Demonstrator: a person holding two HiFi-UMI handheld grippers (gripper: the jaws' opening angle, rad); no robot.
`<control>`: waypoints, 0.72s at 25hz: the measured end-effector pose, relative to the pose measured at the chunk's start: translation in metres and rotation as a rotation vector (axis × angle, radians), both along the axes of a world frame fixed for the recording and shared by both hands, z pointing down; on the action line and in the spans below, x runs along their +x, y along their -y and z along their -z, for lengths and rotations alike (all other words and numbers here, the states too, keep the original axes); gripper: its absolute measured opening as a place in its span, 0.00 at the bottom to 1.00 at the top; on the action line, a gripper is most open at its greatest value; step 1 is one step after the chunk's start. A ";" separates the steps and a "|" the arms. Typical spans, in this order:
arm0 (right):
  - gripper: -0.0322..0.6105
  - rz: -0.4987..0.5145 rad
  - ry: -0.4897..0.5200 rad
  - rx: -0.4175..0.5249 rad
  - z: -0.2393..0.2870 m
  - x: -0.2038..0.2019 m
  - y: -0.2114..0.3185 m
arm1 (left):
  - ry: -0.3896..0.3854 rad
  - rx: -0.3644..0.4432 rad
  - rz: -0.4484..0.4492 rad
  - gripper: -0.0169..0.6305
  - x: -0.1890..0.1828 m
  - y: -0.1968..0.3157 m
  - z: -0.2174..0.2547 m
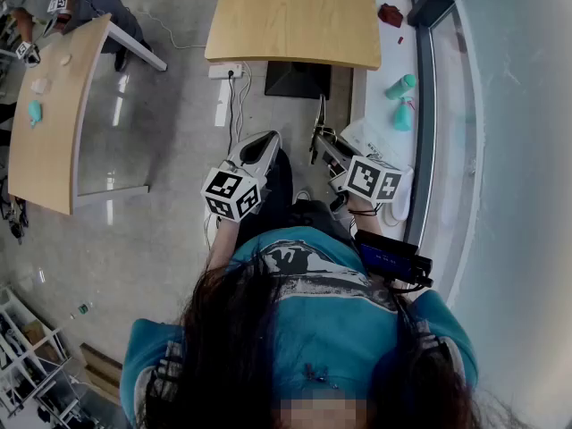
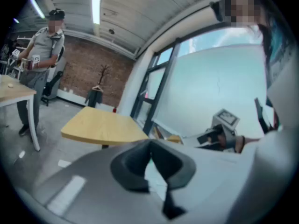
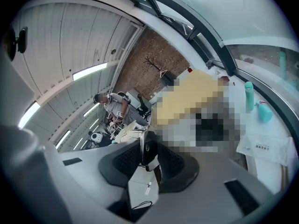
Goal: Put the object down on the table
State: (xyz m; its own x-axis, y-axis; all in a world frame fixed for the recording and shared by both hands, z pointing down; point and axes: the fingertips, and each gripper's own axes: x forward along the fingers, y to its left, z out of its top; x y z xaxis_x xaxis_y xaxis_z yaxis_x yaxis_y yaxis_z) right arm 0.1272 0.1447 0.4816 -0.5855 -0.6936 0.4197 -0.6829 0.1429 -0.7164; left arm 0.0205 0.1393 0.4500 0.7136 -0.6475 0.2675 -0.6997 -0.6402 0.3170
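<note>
Small black oval fob with a silver rim and a pale emblem: it stands on edge between the dark ribbed pads of the right gripper, which are closed against its two flat sides, so the jaws stand part-way apart with the fob filling the gap. It is held in the air in front of the person's chest and rests on no surface.

The left gripper carries nothing. Its dark pads meet at their far tips, with only a narrow wedge of gap nearer the camera.

In the head view the two grippers sit side by side just ahead of the person's teal shirt. The left one is above the grey floor, and the right one is near the long white ledge under the window.

A light wooden table with a rounded edge stands further ahead, well apart from both grippers. On the ledge lie two teal bottles, a small dark red item and a white printed sheet.

A second person in grey stands at another pale wooden table off to the left.
</note>
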 end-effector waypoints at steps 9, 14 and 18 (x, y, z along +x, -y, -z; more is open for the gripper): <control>0.22 0.003 0.004 0.018 -0.005 -0.022 0.097 | 0.014 0.026 -0.054 0.03 -0.014 0.099 -0.007; 0.22 0.026 0.027 -0.006 -0.005 -0.061 0.167 | 0.026 0.053 -0.058 0.03 -0.046 0.177 -0.002; 0.22 0.022 0.050 -0.028 -0.004 -0.079 0.211 | -0.006 0.057 -0.034 0.03 -0.070 0.229 0.002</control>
